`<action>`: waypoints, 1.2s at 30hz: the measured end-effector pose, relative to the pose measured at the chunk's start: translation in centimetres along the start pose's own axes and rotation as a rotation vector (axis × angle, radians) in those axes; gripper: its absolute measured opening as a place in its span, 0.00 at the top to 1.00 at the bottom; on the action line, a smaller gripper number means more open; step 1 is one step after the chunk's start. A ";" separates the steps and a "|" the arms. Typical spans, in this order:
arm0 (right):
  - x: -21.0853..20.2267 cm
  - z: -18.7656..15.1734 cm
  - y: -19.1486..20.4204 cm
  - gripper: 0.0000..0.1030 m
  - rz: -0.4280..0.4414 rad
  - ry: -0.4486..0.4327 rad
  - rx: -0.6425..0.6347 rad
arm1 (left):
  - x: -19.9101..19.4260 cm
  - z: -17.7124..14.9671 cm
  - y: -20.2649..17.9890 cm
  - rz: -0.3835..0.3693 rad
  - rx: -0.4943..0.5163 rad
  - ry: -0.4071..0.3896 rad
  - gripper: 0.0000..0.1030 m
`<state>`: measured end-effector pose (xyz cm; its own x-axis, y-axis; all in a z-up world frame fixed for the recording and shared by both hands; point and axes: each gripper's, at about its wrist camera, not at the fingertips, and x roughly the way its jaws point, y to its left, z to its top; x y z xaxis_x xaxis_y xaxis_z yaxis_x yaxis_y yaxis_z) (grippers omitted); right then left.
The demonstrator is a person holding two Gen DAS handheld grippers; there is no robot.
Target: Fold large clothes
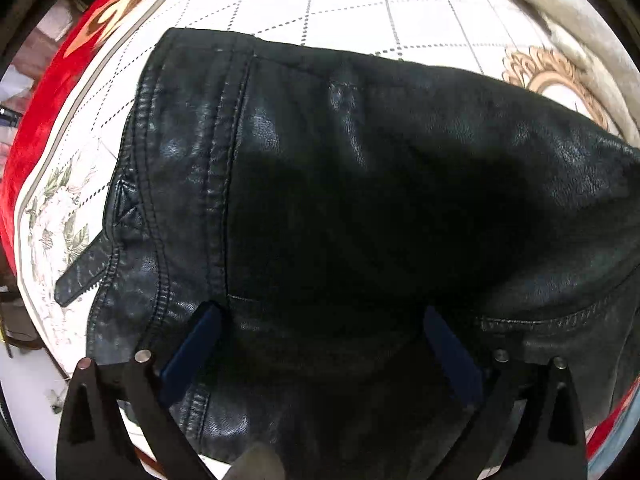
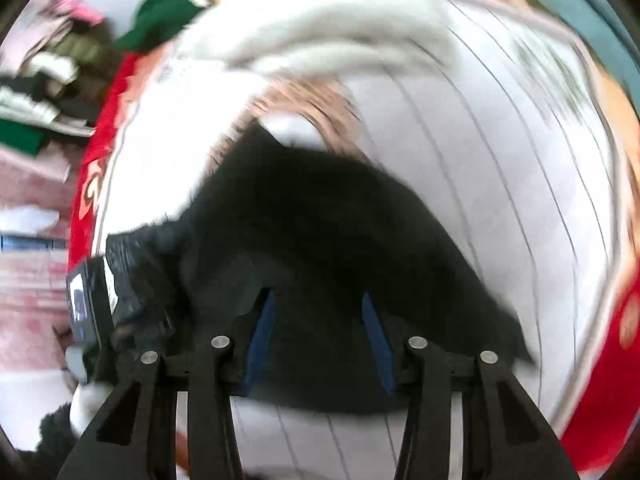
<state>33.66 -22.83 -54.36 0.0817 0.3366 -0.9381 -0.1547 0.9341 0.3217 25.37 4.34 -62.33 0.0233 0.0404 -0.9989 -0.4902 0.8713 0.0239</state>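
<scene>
A: Start at the tongs. How do they stand?

B: The left tongs hover just over the black leather jacket, blades wide apart and nothing between them. The right tongs are also parted, above a dark fold of the same jacket; that view is smeared, so I cannot tell whether the blades touch the leather.

A: And where is the jacket lying?

B: Spread on a bed, over a white quilted cover with dotted diamond stitching. A zip runs down its left side with a pull tab sticking out.

A: Which step would you say this is?

B: I judge a fold is under way, between grips: neither tool holds anything. The next move calls for closing on an edge, probably the near hem or a side seam, and carrying it across. Leather is stiff and slippery, so a deep bite seems wise.

A: Count things for me.

B: One jacket, two tongs, one red patterned blanket along the bed's edge, one pale folded cloth beyond, and a blurred heap of other clothes I cannot count.
</scene>
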 end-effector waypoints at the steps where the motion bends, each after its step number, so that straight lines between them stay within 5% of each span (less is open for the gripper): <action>1: 1.4 1.6 1.4 0.59 0.001 -0.021 0.002 | -0.1 -0.3 0.1 0.001 -0.001 -0.023 0.00; 7: 11.6 6.4 -0.9 0.61 0.018 0.123 0.225 | -1.0 -3.8 1.0 -0.007 -0.038 -0.138 0.00; 12: 11.2 8.8 -1.3 0.62 0.044 0.263 0.278 | -3.0 -4.1 0.9 0.005 -0.076 -0.094 0.00; 18: 6.4 7.8 0.5 0.61 0.184 0.147 0.220 | -7.9 -1.7 -1.5 0.034 -0.049 -0.195 0.00; 23: 10.2 6.3 -0.7 0.64 0.132 0.190 0.290 | -1.6 1.9 -4.0 0.048 -0.032 -0.043 0.00; 25: 11.9 5.8 -1.3 0.64 0.130 0.211 0.334 | -0.7 2.4 -4.0 0.043 -0.045 -0.042 0.00; 29: 12.6 7.3 -1.1 0.64 0.103 0.311 0.339 | -2.1 1.7 -3.4 0.041 -0.040 -0.035 0.00; 31: 12.0 7.5 -1.5 0.62 0.158 0.330 0.363 | -3.7 1.6 -3.1 0.051 -0.038 -0.045 0.00; 36: 5.5 2.4 -6.6 0.41 0.301 0.182 0.492 | -8.4 -2.7 -4.8 0.071 0.057 -0.118 0.00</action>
<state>37.51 -26.87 -61.38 -0.0713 0.6099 -0.7892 0.3327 0.7605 0.5577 25.16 -1.48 -54.20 0.0946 0.1573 -0.9830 -0.4441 0.8904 0.0997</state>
